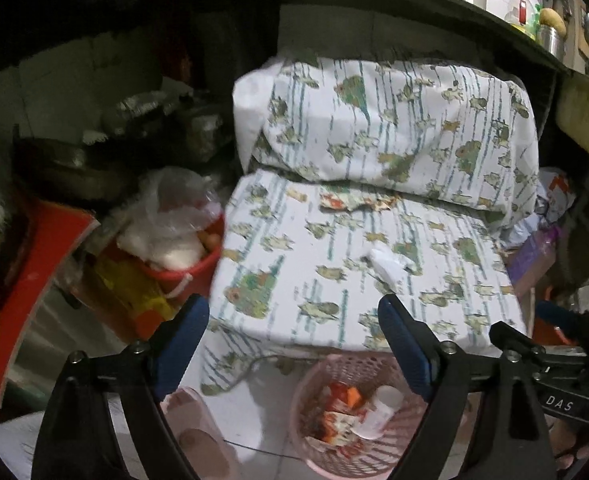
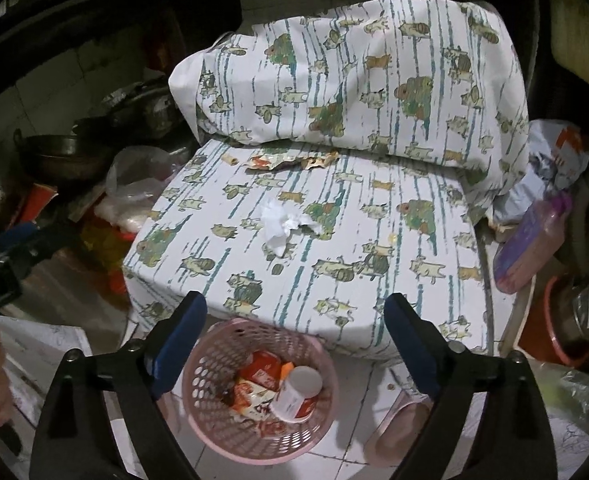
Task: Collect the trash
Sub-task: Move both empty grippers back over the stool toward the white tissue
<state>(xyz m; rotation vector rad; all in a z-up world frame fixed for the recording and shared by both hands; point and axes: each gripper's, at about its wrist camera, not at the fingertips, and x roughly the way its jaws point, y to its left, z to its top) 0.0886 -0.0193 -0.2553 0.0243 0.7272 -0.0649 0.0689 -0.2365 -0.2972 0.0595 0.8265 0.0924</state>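
While both claws are gaping wide and empty, the left gripper and right gripper are hanging above the pink basket at lower centre, holding wrappers and a white bottle; crumpled tissue is lying mid-frame on the patterned cushion.

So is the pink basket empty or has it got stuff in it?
Not empty. The pink basket holds red wrappers and a tipped white bottle, but it is not full to the rim.
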